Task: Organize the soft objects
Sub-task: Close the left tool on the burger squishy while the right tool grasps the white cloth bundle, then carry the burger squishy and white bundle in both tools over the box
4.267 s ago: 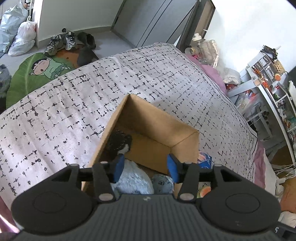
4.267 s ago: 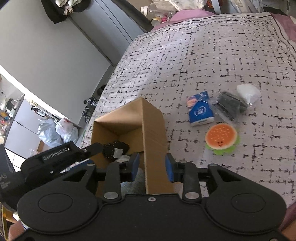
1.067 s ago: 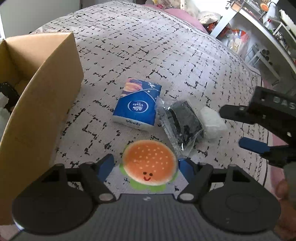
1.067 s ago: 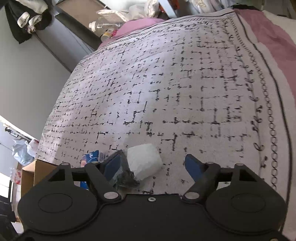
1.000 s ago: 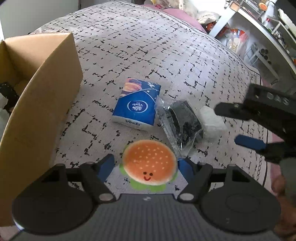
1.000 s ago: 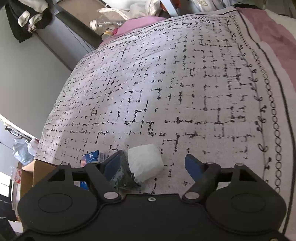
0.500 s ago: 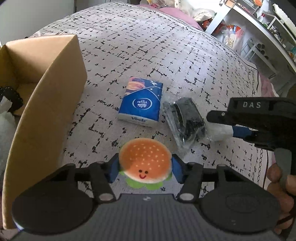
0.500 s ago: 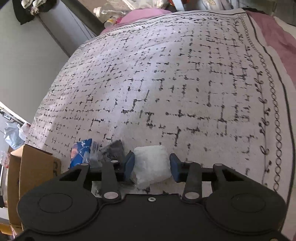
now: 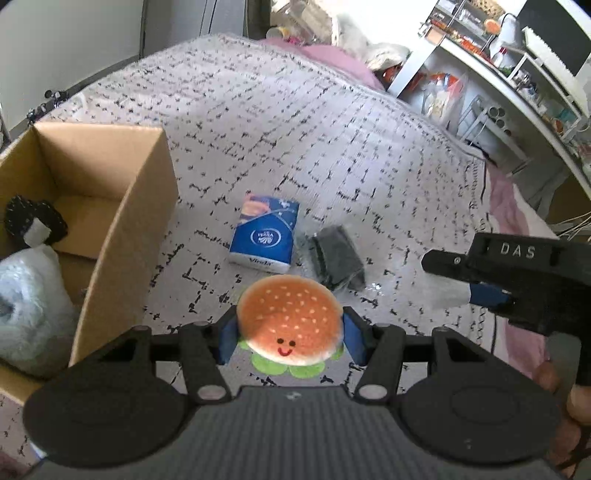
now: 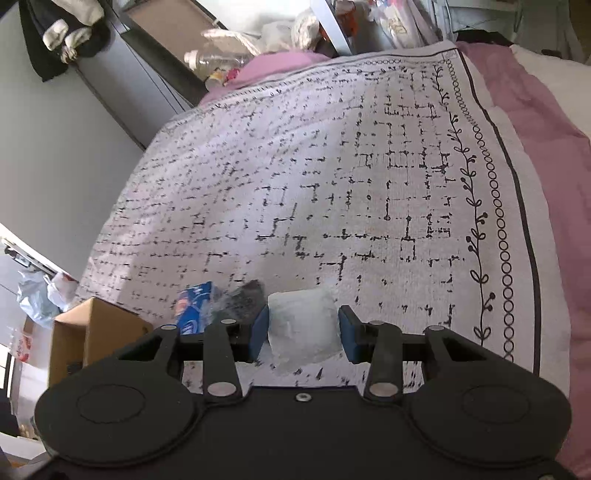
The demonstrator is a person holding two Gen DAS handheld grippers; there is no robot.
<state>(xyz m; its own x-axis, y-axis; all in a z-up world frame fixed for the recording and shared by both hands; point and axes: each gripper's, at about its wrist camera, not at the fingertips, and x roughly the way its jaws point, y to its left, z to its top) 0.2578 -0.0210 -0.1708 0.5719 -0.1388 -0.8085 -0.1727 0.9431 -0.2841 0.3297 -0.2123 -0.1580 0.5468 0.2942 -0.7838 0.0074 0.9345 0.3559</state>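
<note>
Burger toy (image 9: 289, 319) squeezed between left gripper (image 9: 288, 336) fingers, up off the bed, box (image 9: 122, 236) close by for dropping in | white soft pack (image 10: 302, 325) pinched in right gripper (image 10: 302, 334) | tissue pack (image 9: 266, 238) and black bag (image 9: 334, 256) wait on blanket (image 10: 332, 192)

A white bedspread (image 9: 332, 122) with a black broken-grid print is covering the bed, and a vine-and-circle border (image 10: 491, 229) is running along its edge. Pink bedding (image 10: 546, 122) is showing beyond that border. A white shelving unit (image 9: 491, 74) crowded with small items is standing beside the bed. A clear plastic bottle (image 10: 218, 59) is lying near the bed's far corner. Dark clothing (image 10: 62, 29) is hanging against the grey wall. Filled plastic bags (image 10: 40, 295) are sitting on the floor.
</note>
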